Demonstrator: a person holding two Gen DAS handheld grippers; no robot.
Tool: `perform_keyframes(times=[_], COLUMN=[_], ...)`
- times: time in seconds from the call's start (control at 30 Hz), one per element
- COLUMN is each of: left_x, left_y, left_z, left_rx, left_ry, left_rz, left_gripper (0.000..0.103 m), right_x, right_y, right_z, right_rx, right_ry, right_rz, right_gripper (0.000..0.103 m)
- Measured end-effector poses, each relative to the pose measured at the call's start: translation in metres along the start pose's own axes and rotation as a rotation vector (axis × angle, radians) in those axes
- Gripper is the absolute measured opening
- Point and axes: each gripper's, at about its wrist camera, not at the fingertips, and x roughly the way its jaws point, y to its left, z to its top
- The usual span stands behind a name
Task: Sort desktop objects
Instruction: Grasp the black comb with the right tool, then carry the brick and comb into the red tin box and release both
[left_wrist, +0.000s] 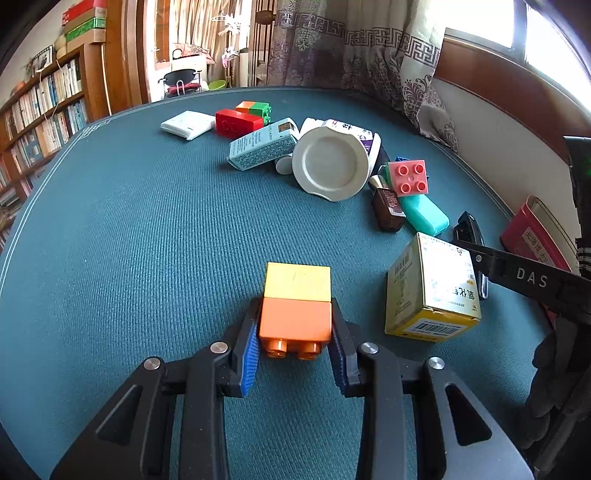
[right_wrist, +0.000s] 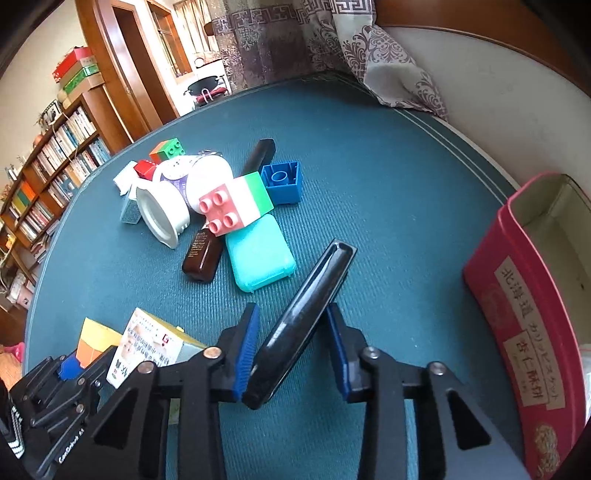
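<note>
My left gripper (left_wrist: 294, 339) is shut on an orange-and-yellow brick stack (left_wrist: 297, 306), its pads against the orange brick's sides, low over the teal table (left_wrist: 147, 229). My right gripper (right_wrist: 293, 343) is around a glossy black case (right_wrist: 306, 317) that lies slanted between its blue pads; the right pad touches it, and I cannot tell whether the jaws grip it. A yellow medicine box (left_wrist: 432, 288) stands between the two grippers and shows in the right wrist view (right_wrist: 147, 347). The left gripper with the stack (right_wrist: 92, 345) appears at the lower left of that view.
A pile sits farther back: white lid (left_wrist: 330, 168), pink brick (left_wrist: 408, 177), brown bottle (left_wrist: 388, 208), mint case (left_wrist: 424, 214), blue brick (right_wrist: 282, 181), red brick (left_wrist: 236, 123), pale-blue box (left_wrist: 262, 147), white packet (left_wrist: 186, 125). An open red tin (right_wrist: 524, 306) stands at the right edge.
</note>
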Motion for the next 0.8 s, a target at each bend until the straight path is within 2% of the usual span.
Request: perform_keyframes(times=[0.07, 0.23, 0.8], left_x=[0.000, -0.001, -0.037], left_y=[0.001, 0.006, -0.008], left_z=[0.000, 0.001, 0.007], left_rx=[-0.004, -0.027, 0.017], left_ry=[-0.001, -0.008, -0.086], left_rz=[-0.004, -0.023, 0.013], left_gripper=[0.035, 0.035, 0.034], right_x=[-0.002, -0.010, -0.073], right_y=[0.001, -0.001, -0.020], right_z=[-0.002, -0.008, -0.024], right_rx=[-0.008, 0.002, 0.046], right_ry=[-0.003, -0.007, -0.118], right_rz=[0.010, 0.049, 0.115], right_gripper=[0.027, 0.018, 0.018])
